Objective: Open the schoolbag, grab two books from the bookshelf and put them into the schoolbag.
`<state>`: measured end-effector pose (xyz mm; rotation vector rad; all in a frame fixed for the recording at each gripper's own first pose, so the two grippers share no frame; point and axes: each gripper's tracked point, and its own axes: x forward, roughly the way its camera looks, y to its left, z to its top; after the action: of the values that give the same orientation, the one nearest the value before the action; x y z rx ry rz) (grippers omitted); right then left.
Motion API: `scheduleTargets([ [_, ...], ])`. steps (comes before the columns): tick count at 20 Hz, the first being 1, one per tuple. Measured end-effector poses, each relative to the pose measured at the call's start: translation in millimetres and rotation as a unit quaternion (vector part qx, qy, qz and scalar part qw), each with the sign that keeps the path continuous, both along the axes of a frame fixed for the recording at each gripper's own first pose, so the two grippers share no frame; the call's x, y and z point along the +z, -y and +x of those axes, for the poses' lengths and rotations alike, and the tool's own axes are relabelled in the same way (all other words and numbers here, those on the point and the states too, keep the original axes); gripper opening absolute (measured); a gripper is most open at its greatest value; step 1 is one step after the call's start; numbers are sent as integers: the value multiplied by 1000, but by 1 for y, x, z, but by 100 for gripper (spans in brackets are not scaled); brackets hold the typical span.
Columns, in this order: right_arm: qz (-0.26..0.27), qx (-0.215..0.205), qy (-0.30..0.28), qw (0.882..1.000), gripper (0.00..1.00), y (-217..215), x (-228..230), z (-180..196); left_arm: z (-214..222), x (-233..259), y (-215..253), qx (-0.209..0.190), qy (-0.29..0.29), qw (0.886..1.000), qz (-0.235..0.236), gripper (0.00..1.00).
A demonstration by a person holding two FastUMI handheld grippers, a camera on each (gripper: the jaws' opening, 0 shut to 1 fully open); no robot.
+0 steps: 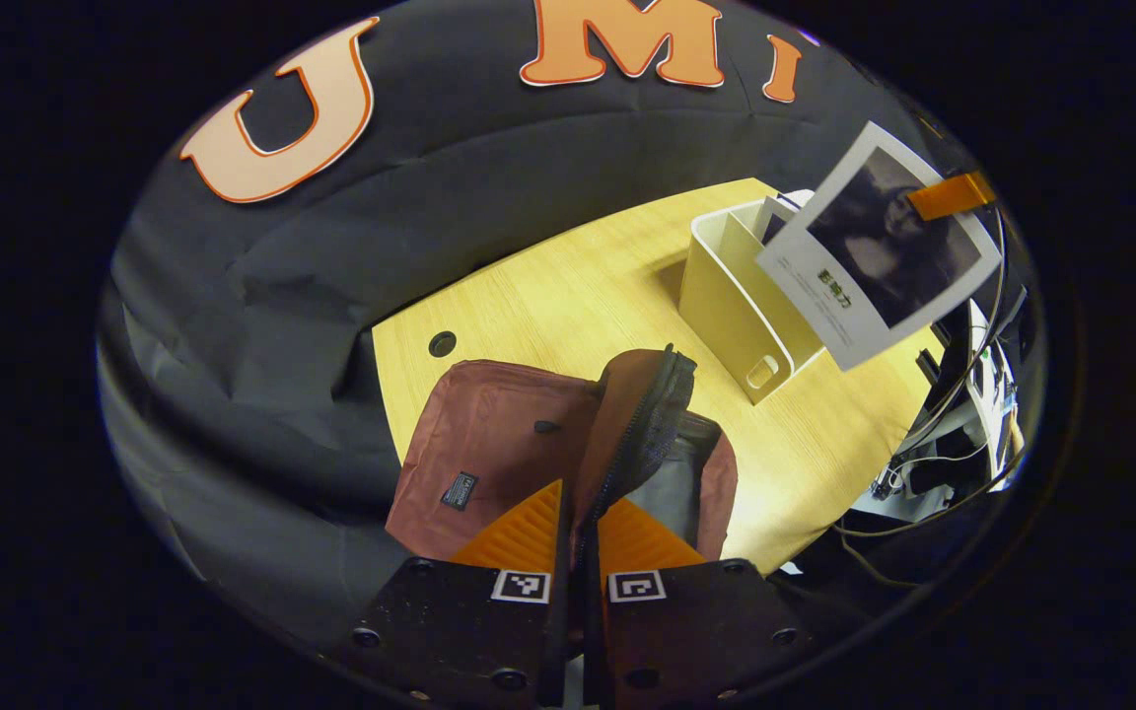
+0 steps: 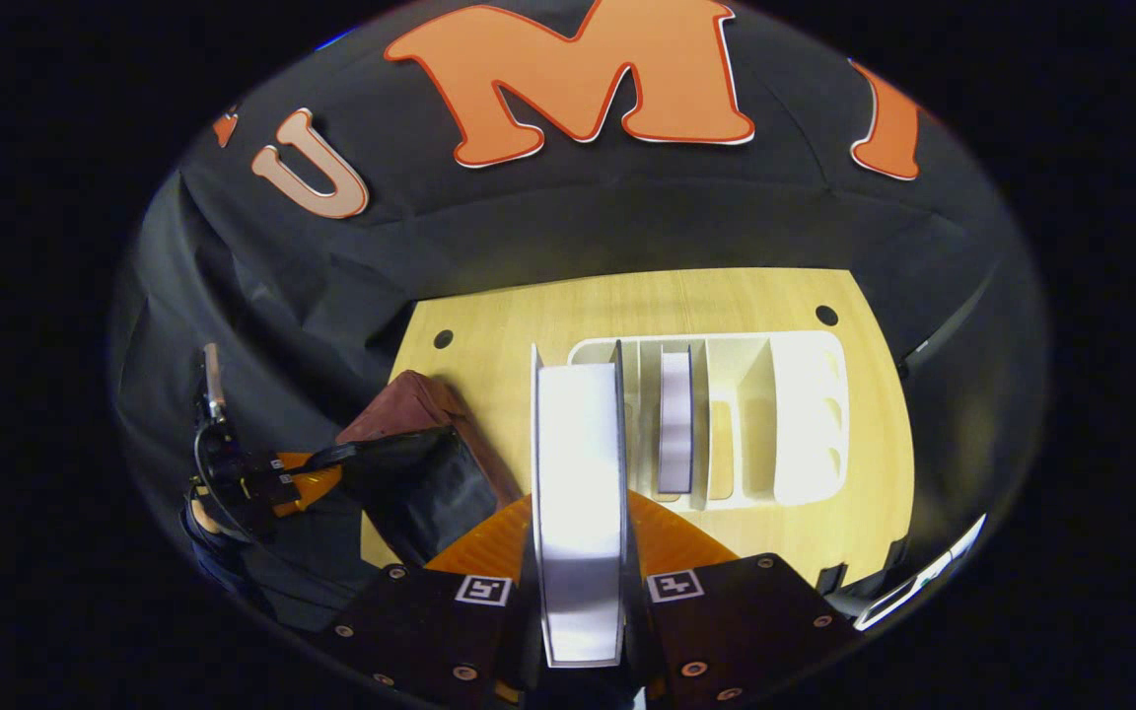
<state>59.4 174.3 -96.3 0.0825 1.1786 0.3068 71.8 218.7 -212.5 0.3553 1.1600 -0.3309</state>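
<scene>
- Schoolbag (image 1: 489, 444) lies on worktop (image 1: 548, 296), left of bookshelf (image 1: 736, 316); left tool (image 1: 576, 523) pinches its zipped flap open.
- Right tool (image 2: 578, 552) clamps first book (image 2: 578, 473) above bookshelf.
- Next, judged: carry book to schoolbag mouth, lower in.

- Lit brightly from above, with the worktop (image 1: 568, 296) glowing pale yellow and the booth cloth staying dim.
- Washed out to near white along the book (image 2: 578, 493) page edges.
- Short soft shadow beside the shelf (image 1: 726, 296).
- Strongly bent toward the rims by fisheye; mostly sharp, slightly soft at edges.
</scene>
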Motion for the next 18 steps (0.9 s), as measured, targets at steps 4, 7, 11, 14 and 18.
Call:
scheduleTargets([
  [4,54,4,-22,998,35,-22,-11,-30,2,-9,16,3,-8,1000,-13,7],
  [7,70,3,-35,997,33,-31,-34,-43,1,-11,23,4,-10,1000,-16,8],
  [11,124,-28,-62,990,32,-50,-66,-56,-2,-12,25,18,-10,1000,-22,8],
  [14,173,-59,-80,980,32,-72,-90,-65,-4,-12,27,33,-10,999,-29,6],
  [18,218,-86,-89,968,32,-98,-117,-73,-10,-13,30,48,-18,998,-38,6],
])
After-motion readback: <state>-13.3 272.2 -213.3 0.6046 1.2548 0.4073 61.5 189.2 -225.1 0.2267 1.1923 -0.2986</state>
